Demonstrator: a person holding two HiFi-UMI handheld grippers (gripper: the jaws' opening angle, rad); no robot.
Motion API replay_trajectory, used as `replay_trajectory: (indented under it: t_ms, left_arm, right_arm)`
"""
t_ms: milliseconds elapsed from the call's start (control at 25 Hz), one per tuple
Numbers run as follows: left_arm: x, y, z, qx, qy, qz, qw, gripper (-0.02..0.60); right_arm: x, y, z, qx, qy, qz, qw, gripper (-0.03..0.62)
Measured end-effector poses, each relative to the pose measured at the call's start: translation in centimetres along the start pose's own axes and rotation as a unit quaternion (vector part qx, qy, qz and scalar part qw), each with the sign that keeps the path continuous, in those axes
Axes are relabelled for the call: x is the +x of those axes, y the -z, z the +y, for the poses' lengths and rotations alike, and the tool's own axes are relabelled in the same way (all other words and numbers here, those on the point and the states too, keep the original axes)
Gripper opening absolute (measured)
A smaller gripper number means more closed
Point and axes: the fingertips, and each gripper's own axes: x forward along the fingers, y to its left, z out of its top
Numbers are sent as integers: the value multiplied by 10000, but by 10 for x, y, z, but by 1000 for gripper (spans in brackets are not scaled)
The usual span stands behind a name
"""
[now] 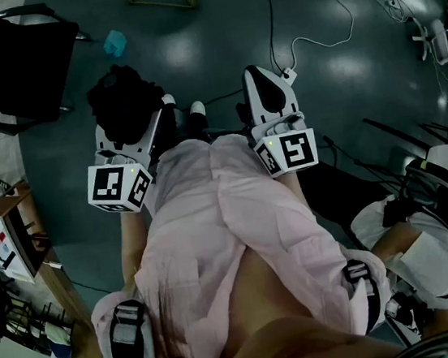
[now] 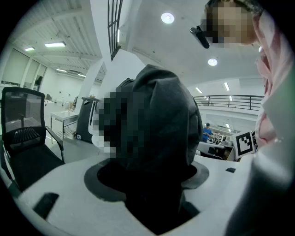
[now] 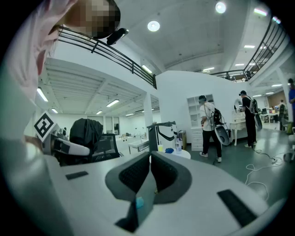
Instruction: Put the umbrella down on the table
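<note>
Clamping a black folded umbrella of bunched fabric (image 1: 122,101) in the left hand-held gripper (image 1: 137,126), jaws spread wide around the bundle. Holding it in the air over the dark green floor (image 1: 213,36), just ahead of the knees of the person in the pale pink garment (image 1: 213,216). In the left gripper view, filling most of the middle with that dark fabric (image 2: 166,120), pressed between the grey pads (image 2: 94,182) of the hand-held gripper (image 2: 147,179).

Carrying nothing in the right hand-held gripper (image 1: 264,79), level with the left one and well apart from the umbrella. In its own view, jaws brought together, pad against pad (image 3: 150,170).

Beyond the left hand-held gripper in the head view, standing on the floor: a black mesh office chair (image 1: 5,68). Trailing across the floor farther right: a thin white cable (image 1: 325,17).

At the left of the right gripper view, probably the same umbrella (image 3: 86,131), though too small and dark to confirm. Farther off there: a small round white worktop (image 3: 186,156) bearing bottles, and two people standing (image 3: 208,124) near white shelving.
</note>
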Motion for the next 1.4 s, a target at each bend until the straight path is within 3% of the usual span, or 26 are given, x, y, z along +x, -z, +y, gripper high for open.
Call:
replay_trajectory:
  t_ms: [480,680,920,1400]
  left_arm:
    - [6,-3,3,-82,-51,7,10000,319]
    - [11,-2,2,-92,-88,-14,9999,319]
    - [19,-18,9,-202,-125,-197,9995,319]
    - [53,-43,67,-451,-53,-290,9985,319]
  right_arm:
    - [4,-1,-4,-67,-53,60,9999,32]
    - [3,-6,-9,37,-115,-185,9998,34]
    - [9,-7,-20,99,-66,-167,9998,34]
    - [72,-7,-16,320,44,-23,9995,34]
